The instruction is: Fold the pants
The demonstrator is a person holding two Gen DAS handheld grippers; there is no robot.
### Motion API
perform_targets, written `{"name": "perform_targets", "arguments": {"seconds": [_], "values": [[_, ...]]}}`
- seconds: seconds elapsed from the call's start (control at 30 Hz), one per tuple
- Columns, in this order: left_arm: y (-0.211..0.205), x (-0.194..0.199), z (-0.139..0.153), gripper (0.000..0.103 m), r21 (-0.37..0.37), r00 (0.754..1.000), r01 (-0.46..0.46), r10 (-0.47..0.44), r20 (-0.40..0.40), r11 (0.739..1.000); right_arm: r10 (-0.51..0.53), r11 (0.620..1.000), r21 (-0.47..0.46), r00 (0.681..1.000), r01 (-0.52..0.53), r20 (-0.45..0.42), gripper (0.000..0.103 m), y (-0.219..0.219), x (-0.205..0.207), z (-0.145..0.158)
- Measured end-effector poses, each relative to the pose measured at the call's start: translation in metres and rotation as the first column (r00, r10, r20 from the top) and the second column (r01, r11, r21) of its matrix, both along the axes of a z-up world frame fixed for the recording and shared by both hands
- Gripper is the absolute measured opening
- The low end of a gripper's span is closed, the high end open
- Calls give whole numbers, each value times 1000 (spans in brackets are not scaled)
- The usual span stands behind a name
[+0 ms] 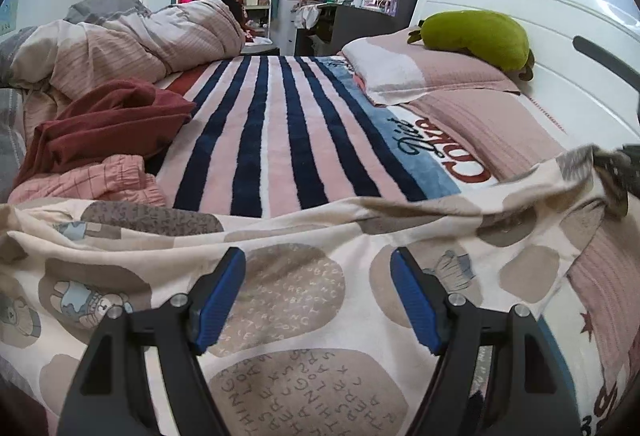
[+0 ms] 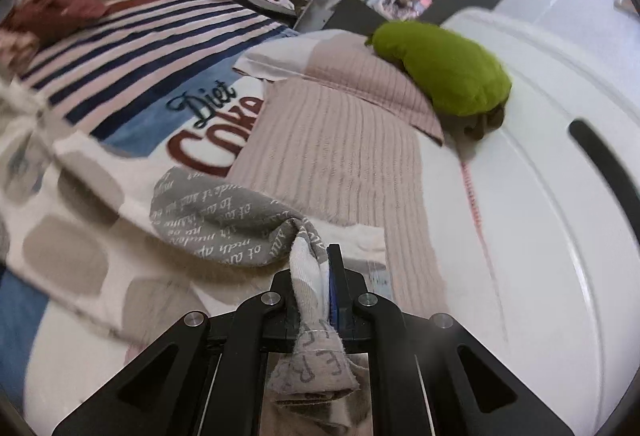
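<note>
The pants (image 1: 288, 292) are cream with grey-brown patches and bear prints. They lie spread over the near part of the bed in the left wrist view. My left gripper (image 1: 318, 300) is open just above the cloth, blue pads (image 1: 218, 304) apart, holding nothing. My right gripper (image 2: 320, 276) is shut on a bunched grey end of the pants (image 2: 228, 224), with cloth sticking out behind the jaws. The pants stretch away to the left in the right wrist view. That held end shows at the far right of the left wrist view (image 1: 612, 172).
A striped Diet Coke blanket (image 1: 280, 132) covers the bed. Dark red (image 1: 108, 124) and pink checked clothes (image 1: 92, 180) lie at left. A rumpled duvet (image 1: 120, 40) is behind. A pillow (image 1: 424, 72) with a green plush (image 1: 476, 36) lies by the white headboard (image 1: 560, 76).
</note>
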State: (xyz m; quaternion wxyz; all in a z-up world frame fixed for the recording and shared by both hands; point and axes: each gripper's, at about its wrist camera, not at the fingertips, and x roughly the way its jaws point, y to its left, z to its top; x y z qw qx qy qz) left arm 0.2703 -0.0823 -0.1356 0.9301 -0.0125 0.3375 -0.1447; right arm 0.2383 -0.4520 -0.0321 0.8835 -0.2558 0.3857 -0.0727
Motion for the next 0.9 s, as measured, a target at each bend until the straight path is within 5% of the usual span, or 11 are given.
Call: {"name": "perform_targets", "arguments": {"seconds": [0.13,0.2,0.27,0.43,0.53,0.67,0.73,0.87,0.9], "values": [[0,3,-4,71,19,1000,-13,13,-4,1000,-39,997,59,998,41,-41,5,-18,31,-8],[0,4,-7,71,21,1000,-18,19,-9,1000,-69,994,84,997,73,-47,35,-29,43,-13],[0,4,-9,71,20,1000,-17,17,-16,1000,-84,989,120,995,90,-50,55,-38,48,-13],[-2,4,-9,71,19,1000,-14,14,-14,1000,-111,961,258,993,101,26,56,-55,40,12],[0,4,-7,71,16,1000,-18,18,-9,1000,-88,967,243,995,73,51,73,-48,28,24],[2,3,-5,71,4,1000,-22,22,-5,1000,-55,973,224,998,49,17,70,-33,15,16],[4,4,-4,71,1,1000,-21,21,-9,1000,7,958,285,1000,-4,-9,56,-22,10,7],[9,5,-5,71,15,999,-37,38,-11,999,138,897,439,980,-61,-146,11,12,20,-25],[11,6,-5,71,17,999,-45,45,-10,999,180,883,462,967,-77,-183,9,25,26,-36]]}}
